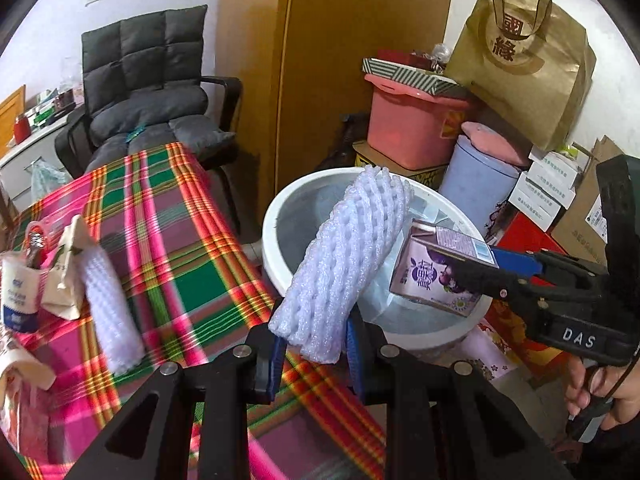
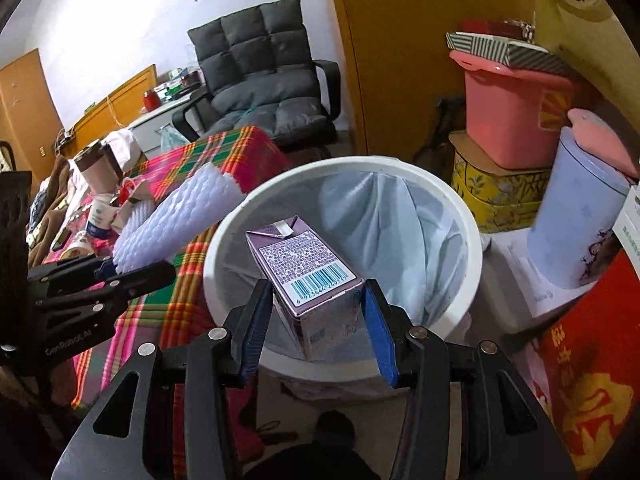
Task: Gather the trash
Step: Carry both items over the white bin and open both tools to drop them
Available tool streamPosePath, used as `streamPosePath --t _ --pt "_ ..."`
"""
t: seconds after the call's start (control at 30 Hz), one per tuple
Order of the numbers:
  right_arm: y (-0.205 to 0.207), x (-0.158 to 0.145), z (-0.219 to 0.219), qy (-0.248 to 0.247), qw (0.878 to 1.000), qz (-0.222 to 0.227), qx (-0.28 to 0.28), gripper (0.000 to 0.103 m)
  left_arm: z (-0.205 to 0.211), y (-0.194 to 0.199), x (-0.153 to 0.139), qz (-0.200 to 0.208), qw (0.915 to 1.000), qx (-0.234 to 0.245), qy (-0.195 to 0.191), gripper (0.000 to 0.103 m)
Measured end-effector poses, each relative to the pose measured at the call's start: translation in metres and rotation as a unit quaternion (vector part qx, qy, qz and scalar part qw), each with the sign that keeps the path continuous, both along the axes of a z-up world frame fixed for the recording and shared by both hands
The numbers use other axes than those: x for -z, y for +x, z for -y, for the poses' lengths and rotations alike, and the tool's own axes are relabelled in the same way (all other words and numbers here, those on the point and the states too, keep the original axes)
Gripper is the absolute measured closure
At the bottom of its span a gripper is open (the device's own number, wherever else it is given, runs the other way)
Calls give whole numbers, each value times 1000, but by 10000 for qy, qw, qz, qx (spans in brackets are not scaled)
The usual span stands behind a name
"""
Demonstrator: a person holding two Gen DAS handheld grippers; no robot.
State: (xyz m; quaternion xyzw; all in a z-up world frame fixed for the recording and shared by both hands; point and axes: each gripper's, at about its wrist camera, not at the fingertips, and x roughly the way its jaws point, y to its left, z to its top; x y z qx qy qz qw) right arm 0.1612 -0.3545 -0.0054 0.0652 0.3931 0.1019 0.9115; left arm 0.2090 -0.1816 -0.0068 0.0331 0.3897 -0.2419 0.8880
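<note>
My left gripper [image 1: 316, 344] is shut on a white foam fruit net [image 1: 344, 264], held at the left rim of a white trash bin [image 1: 276, 216] lined with a pale bag. My right gripper [image 2: 316, 312] is shut on a purple drink carton [image 2: 308, 276], held over the bin's [image 2: 472, 248] opening. In the left wrist view the carton [image 1: 436, 268] and the right gripper [image 1: 520, 276] come in from the right. In the right wrist view the foam net [image 2: 176, 216] and the left gripper [image 2: 108, 276] show at the left.
A plaid-covered table [image 1: 168, 240] stands left of the bin with another foam net [image 1: 110, 312], paper wrappers [image 1: 66, 268] and a tissue pack [image 1: 18, 292]. A grey chair [image 1: 148, 92] is behind. A pink box [image 1: 416, 124], a lilac canister [image 1: 476, 184], a gold bag [image 1: 524, 60] and cartons crowd the right.
</note>
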Motion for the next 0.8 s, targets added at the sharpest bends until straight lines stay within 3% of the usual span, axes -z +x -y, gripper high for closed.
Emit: streamPosePath --t 0.23,0.3,0.37,0.4,0.8 --pt "3 4 3 -6 9999 -99 60 55 11 10 3 -57 9999 124 -39 73" --pt "4 4 5 -22 9999 -105 74 55 13 9 2 -34 9998 171 -88 67" --pt "4 3 6 -44 9999 -97 114 55 13 9 1 -14 9997 202 -146 52" --pt "4 3 7 -47 9999 -88 133 55 13 8 0 -2 9996 214 -180 51" --pt "-10 -11 -4 4 9998 181 40 55 -10 -6 -9 -24 9987 -16 -511 51"
